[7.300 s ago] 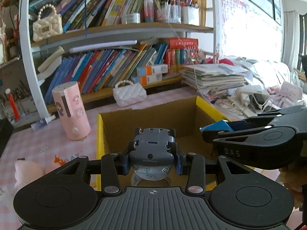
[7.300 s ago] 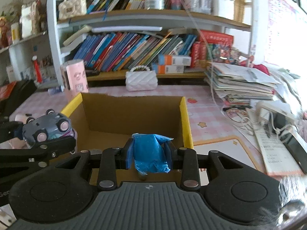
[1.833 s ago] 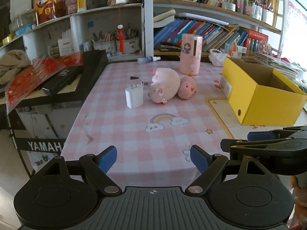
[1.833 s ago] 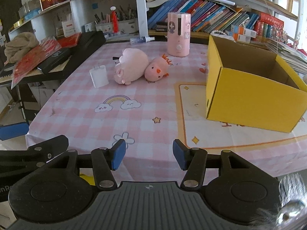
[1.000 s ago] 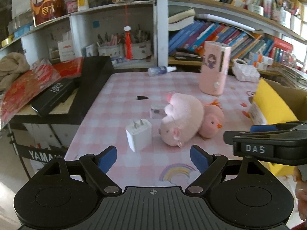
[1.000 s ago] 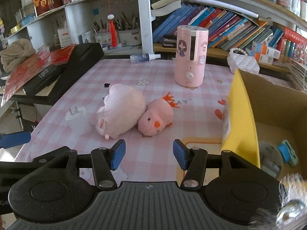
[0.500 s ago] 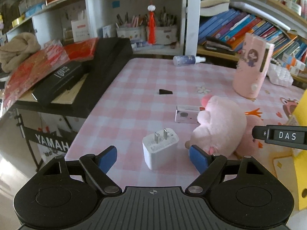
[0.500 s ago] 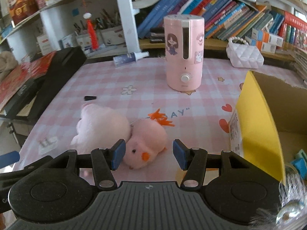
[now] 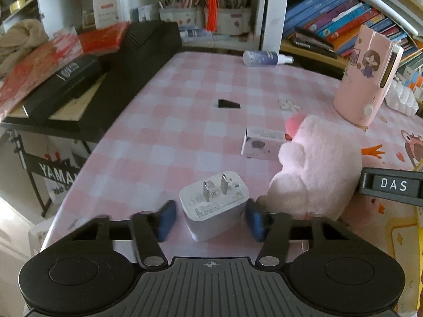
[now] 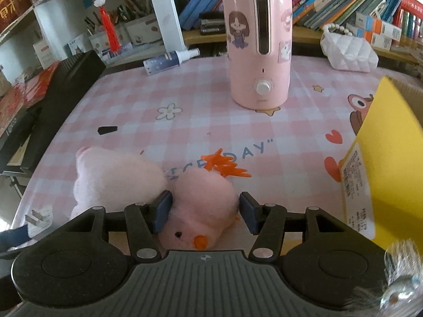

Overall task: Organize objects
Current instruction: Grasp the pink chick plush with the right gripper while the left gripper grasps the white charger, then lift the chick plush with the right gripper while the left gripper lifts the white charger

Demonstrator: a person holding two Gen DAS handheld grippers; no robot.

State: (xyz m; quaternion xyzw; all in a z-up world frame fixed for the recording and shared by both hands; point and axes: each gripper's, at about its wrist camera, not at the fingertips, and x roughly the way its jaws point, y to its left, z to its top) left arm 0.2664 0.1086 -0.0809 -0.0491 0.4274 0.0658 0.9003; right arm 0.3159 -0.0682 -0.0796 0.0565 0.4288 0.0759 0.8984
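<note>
A white plug charger [image 9: 215,206] stands prongs-up on the pink checked table, between the blue pads of my left gripper [image 9: 211,220], which is open around it. My right gripper [image 10: 204,212] is open, its pads on either side of a pink chick plush [image 10: 201,208] with an orange crest. A bigger pink pig plush [image 10: 113,182] lies against the chick's left; it also shows in the left wrist view [image 9: 320,174]. The yellow cardboard box [image 10: 388,163] stands at the right.
A pink humidifier [image 10: 260,45] stands at the back of the table. A small white carton [image 9: 264,146], a black chip [image 9: 228,103] and a spray bottle [image 9: 265,58] lie beyond the charger. A black keyboard case [image 9: 105,79] borders the left edge. Shelves of books rise behind.
Both grippers have moved forward and down to the table. The left pads now flank the charger and have narrowed; the right pads now flank the chick plush.
</note>
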